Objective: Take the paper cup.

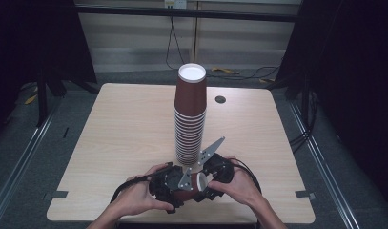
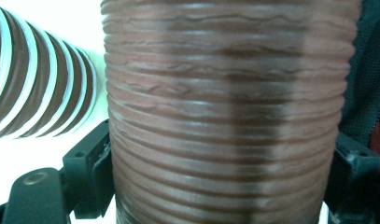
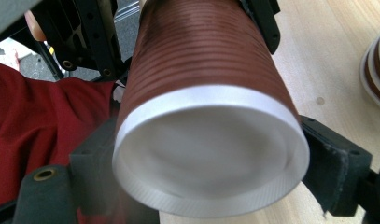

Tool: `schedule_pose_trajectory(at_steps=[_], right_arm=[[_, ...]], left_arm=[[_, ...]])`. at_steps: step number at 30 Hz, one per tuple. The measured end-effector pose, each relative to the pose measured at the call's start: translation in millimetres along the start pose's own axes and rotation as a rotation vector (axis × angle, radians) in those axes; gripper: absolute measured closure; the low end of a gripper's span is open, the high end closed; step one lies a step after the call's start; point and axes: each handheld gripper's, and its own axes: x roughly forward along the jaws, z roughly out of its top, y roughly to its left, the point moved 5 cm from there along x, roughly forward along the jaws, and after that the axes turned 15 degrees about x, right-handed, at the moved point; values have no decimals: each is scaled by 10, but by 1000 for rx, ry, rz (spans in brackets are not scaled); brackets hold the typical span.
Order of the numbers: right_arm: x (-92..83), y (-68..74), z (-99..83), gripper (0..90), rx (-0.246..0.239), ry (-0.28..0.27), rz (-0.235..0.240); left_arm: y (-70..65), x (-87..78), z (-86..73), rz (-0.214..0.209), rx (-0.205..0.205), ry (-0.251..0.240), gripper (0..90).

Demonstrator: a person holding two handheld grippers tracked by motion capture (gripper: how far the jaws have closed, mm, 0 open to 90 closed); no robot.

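Right at the jaws, we have one brown ribbed paper cup [image 1: 191, 187] held from both ends, lying on its side just above the near edge of the table [image 1: 120, 129]. Our left gripper [image 1: 168, 187] has its two black jaws pressed against the cup's ribbed wall [image 2: 225, 121], one on each side, so it is clamped on the cup. In the left gripper view the ribs run across the frame and the cup hides most of what lies beyond. Our right gripper [image 1: 211, 177] likewise has its jaws tight against the cup near the white rim [image 3: 211, 149], one jaw to either side of the rim, and in the right gripper view we look straight into the cup's pale inside. Farther along the cup in that view, the left gripper's black frame [image 3: 85, 32] sits around the cup's other end.

Moving outward, our left hand [image 1: 139, 195] and right hand [image 1: 239, 183] wrap the two grippers, which are nearly touching each other. A red garment [image 3: 43, 135] shows below the cup in the right gripper view.

Just beyond the grippers stands a tall stack of cups [image 1: 190, 114], upside down, brown with white rims, near the table's middle. A small dark round hole [image 1: 220, 99] sits in the tabletop to the right of the stack.
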Motion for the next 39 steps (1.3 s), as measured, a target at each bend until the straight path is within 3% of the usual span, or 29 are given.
schedule_pose_trajectory(at_steps=[4, 6, 10, 14, 15, 16, 17, 19, 24, 30, 31, 33, 35, 36, 39], right_arm=[[3, 7, 8, 157, -6, 8, -10], [10, 5, 17, 135, -9, 1, -10], [17, 15, 22, 135, -7, 2, -10], [11, 23, 23, 141, -9, 3, -14], [10, 27, 23, 145, -6, 1, -13], [11, 31, 26, 145, -6, -7, -7], [5, 29, 27, 145, -9, -5, -8], [3, 29, 32, 152, -14, -16, -7], [17, 34, 33, 200, -18, -10, 9], [23, 34, 35, 200, -16, -11, 13], [23, 35, 35, 200, -16, -11, 13], [24, 39, 35, 197, -18, -12, 20], [27, 44, 34, 191, -18, -6, 16], [25, 51, 26, 190, -9, 6, 17], [39, 54, 28, 193, -13, 0, 18]], left_arm=[[-3, 3, 5, -6, 3, 0, 147], [-28, 19, 27, 2, -27, -21, 147], [-29, 20, 26, 5, -25, -21, 146], [-19, 11, 17, 0, -4, 0, 146], [-8, 11, 15, -10, 25, 10, 145], [-18, 26, 28, -1, 6, -7, 145], [-5, 22, 20, -8, 33, 10, 145], [-23, 35, 20, -12, 11, 9, 144], [-8, 2, 29, -3, 39, 3, 144], [-15, 1, 23, -9, 29, -14, 146], [-3, -12, 15, -13, 50, -3, 146], [-32, -4, 33, -7, 6, -39, 146], [1, -34, 22, -13, 49, -20, 146], [-28, -20, 39, -7, -2, -52, 146], [-31, -15, 27, -6, 2, -54, 147]])
